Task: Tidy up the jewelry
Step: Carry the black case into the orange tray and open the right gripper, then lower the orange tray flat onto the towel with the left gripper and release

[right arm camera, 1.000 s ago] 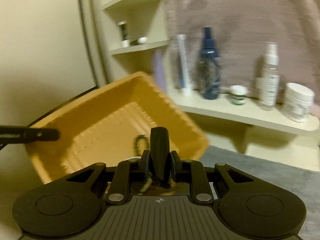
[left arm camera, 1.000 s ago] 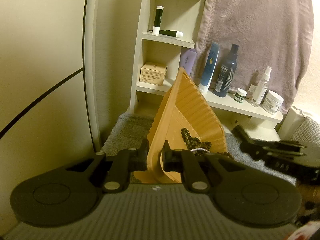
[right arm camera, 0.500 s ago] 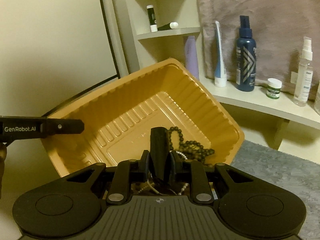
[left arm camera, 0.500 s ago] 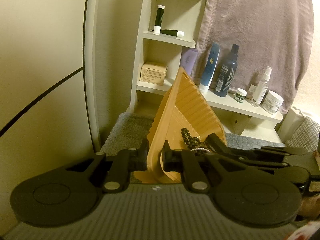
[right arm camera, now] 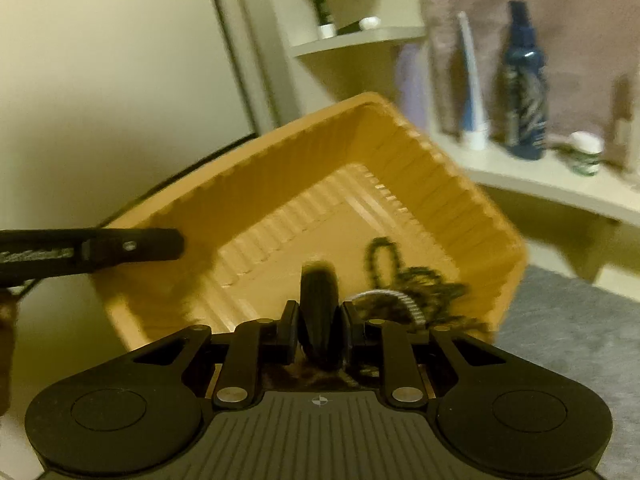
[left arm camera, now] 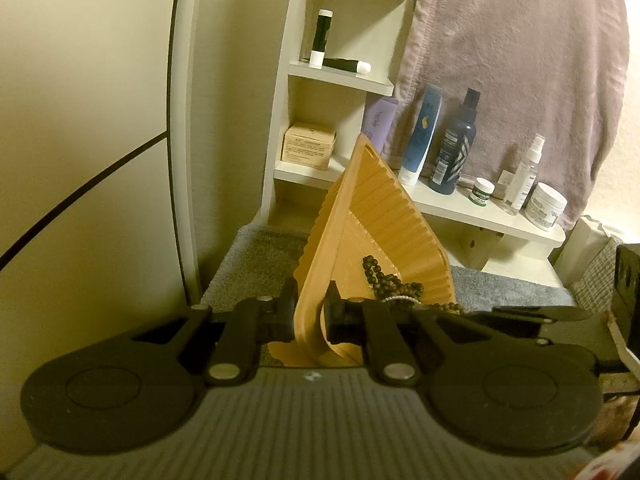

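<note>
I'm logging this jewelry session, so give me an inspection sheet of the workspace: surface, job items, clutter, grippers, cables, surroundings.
Surface: grey carpet.
Job's things: orange tray tilted up on edge; dark bead strand and a silvery bracelet lie at its low end.
Clutter: bottles, jars and tubes on the white shelf; a small box in the lower cubby.
Grippers: left gripper shut on the tray's rim; right gripper around a dark object, its jaws just opening, view blurred.
Cables: nothing seen.
Surroundings: mauve towel hanging behind the shelf; pale wall at left.
</note>
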A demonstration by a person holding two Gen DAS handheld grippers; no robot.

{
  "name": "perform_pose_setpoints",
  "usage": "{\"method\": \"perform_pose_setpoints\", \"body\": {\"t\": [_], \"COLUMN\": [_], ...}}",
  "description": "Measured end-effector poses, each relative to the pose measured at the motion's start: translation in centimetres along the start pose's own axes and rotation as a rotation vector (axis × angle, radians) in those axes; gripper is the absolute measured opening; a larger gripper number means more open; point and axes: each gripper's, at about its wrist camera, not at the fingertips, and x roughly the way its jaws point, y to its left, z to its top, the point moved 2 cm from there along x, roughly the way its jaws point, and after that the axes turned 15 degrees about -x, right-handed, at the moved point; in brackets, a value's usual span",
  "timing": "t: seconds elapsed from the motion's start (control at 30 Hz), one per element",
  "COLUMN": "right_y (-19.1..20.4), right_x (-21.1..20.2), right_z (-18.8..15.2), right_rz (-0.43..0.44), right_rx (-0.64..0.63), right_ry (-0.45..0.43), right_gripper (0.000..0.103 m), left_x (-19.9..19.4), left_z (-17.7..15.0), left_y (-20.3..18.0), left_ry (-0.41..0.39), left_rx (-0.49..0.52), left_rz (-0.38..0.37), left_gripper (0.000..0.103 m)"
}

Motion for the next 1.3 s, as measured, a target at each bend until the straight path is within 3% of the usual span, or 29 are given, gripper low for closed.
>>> {"method": "perform_pose_setpoints", "body": {"t": [0.07, 0.3, 0.6, 1.03, 1.3], "right_y": [0.0, -2.5, -5.3, -4.4, -3.7], "right_x": [-0.4, -3.3, -6.7, -7.6, -7.7], "right_z": [-0.1, -0.7, -3.3, -4.7, -4.4], "right_rz": [-0.012, -0.125, -0.251, -0.296, -0.304], "right_rx": [0.010, 0.087, 0.227, 0.205, 0.190], "right_ry": [-0.027, -0.099, -0.112, -0.069, -0.056], "right_gripper": [0.062, 0.062, 0.062, 0.062, 0.062], "left_x": [0.0, 0.3, 1.5, 5.2, 5.2], "left_z": [0.0, 0.0, 0.3, -0.5, -0.9], "left_y": [0.3, 1.2, 5.0, 12.0, 13.8], "left_ry": [0.003, 0.009, 0.061, 0.192, 0.182], "left_rx": [-0.008, -0.035, -0.158, -0.363, -0.404], "left_rz": [0.001, -0.001, -0.074, -0.140, -0.149], "left_gripper": [0.011, 0.011, 0.011, 0.013, 0.018]}}
